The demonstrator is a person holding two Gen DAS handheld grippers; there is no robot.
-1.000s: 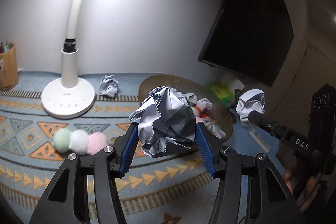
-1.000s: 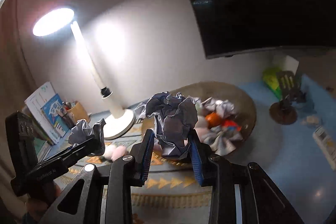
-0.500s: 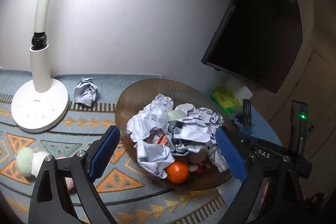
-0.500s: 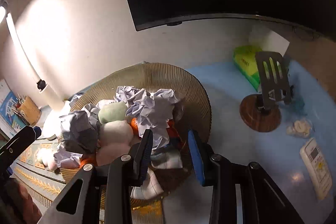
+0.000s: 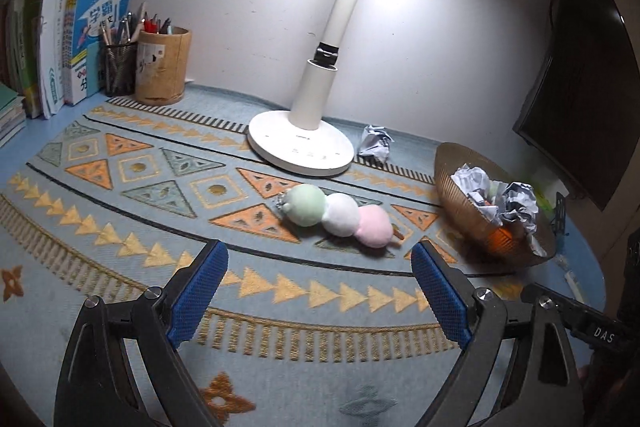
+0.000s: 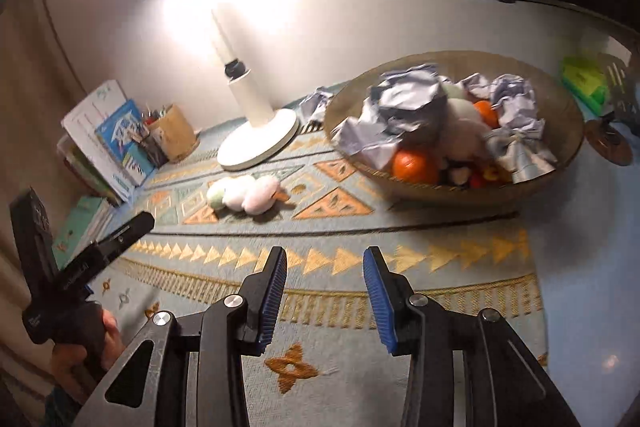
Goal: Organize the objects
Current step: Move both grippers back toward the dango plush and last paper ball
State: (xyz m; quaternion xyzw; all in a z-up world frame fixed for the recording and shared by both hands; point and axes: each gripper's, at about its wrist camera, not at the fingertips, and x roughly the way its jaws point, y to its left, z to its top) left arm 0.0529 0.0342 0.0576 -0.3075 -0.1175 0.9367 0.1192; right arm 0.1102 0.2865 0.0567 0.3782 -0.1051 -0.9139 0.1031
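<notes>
Paper wads are sitting heaped in the woven bowl (image 6: 452,187), packed in with oranges (image 6: 414,166) and soft toys, while one stray crumpled paper ball (image 5: 375,143) is lying on the patterned mat (image 5: 160,227) just beside the white lamp base (image 5: 301,147), between lamp and bowl. Left tool (image 5: 319,291) is hovering over the mat with its blue pads spread wide and nothing between them; straight ahead of it the three-ball plush skewer (image 5: 340,215), green, white and pink, is lying across the way to the lamp. Right tool (image 6: 325,297) is hanging low over the mat's edge, its jaws opening with only bare mat showing in the gap. A hand (image 6: 86,347) is gripping the left tool's handle at the side. Back on the bench, a pen cup (image 5: 162,67) and leaning books (image 5: 80,43) are crowding the far corner.
</notes>
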